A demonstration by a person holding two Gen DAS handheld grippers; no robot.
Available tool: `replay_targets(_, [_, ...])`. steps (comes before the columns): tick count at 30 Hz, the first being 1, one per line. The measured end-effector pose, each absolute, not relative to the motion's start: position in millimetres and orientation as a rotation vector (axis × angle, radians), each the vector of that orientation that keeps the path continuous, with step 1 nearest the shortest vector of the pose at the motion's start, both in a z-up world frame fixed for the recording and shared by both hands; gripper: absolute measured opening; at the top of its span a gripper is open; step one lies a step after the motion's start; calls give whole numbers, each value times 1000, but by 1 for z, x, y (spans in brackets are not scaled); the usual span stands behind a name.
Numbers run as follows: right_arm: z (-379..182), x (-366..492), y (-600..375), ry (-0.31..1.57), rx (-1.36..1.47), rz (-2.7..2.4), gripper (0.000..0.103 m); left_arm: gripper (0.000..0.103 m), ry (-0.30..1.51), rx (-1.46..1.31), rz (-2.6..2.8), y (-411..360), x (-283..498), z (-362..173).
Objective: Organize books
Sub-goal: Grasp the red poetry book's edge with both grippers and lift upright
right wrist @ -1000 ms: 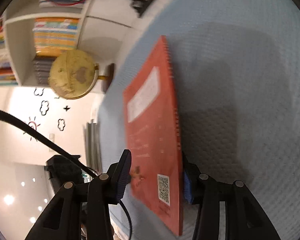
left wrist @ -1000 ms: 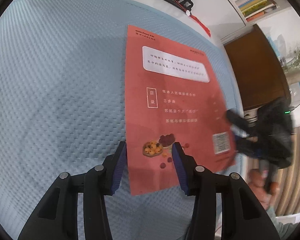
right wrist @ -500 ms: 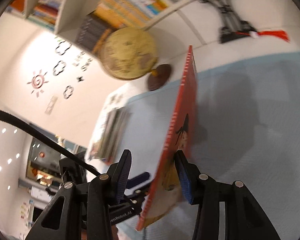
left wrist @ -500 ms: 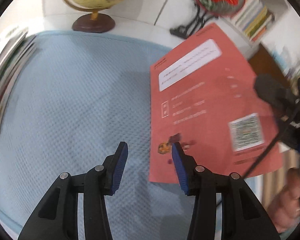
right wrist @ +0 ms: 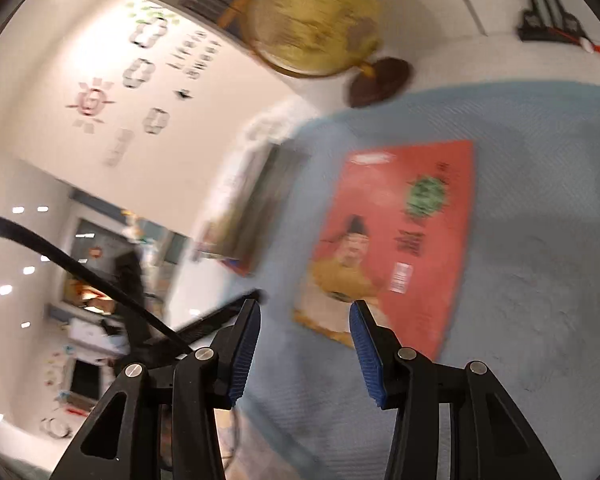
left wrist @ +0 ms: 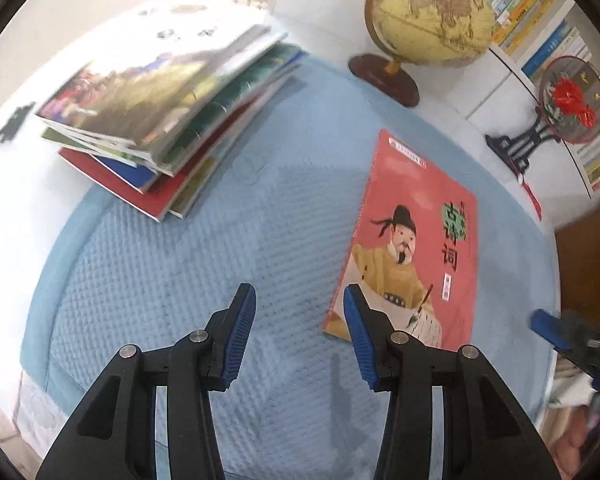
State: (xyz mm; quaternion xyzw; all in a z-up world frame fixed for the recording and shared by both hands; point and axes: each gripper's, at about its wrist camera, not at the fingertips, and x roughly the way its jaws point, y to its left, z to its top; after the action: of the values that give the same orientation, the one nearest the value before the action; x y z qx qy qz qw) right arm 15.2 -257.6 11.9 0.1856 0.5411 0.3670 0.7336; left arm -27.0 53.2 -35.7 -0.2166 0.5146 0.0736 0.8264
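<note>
Change since a second ago: I had the thin salmon-red paperback book (left wrist: 414,248) lying back cover up, then stood on edge between my right fingers; now it lies front cover up, the robed figure and green title showing.
Meaning for task: I judge the flip finished; moving the book to the pile is what remains.
Book position: flat on the pale blue quilted mat (left wrist: 220,272), toward its right half, well apart from the stack.
Left gripper (left wrist: 298,334): released, jaws spread, nothing between them; it hovers just off the book's near left corner.
Right gripper (right wrist: 302,350): also let go, jaws parted and empty, with the book's near edge lying beyond them.
Stack of thin glossy picture books (left wrist: 168,112): slumped and fanned, spines uneven, at the mat's far left corner; blurred in the left view.
Book material: soft card cover, smooth, few pages, likely to flex if lifted by one edge.
Mat texture: woven, dimpled, probably grippy under a sliding cover.
Yellowed globe on a dark round wooden base (left wrist: 428,12): behind the mat.
Round red-flower ornament on a black stand (left wrist: 568,100): far right, off the mat.
</note>
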Motion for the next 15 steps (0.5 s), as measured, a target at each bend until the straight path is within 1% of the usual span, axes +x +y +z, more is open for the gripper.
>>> replay_targets(4, [-21, 21, -254, 1252, 238, 607, 45, 43, 1139, -423, 101, 34, -5, -45])
replay_targets(7, [-39, 23, -253, 1269, 202, 535, 45, 43, 1173, -376, 78, 27, 13, -54])
replay_targets(8, [-45, 26, -255, 1273, 190, 500, 41, 43, 1182, -367, 61, 26, 16, -55])
replay_targets(9, [-49, 24, -257, 1275, 189, 481, 34, 43, 1197, -355, 45, 23, 20, -58])
replay_targets(15, [-62, 20, -254, 1298, 230, 455, 34, 43, 1248, -300, -36, 18, 29, -65])
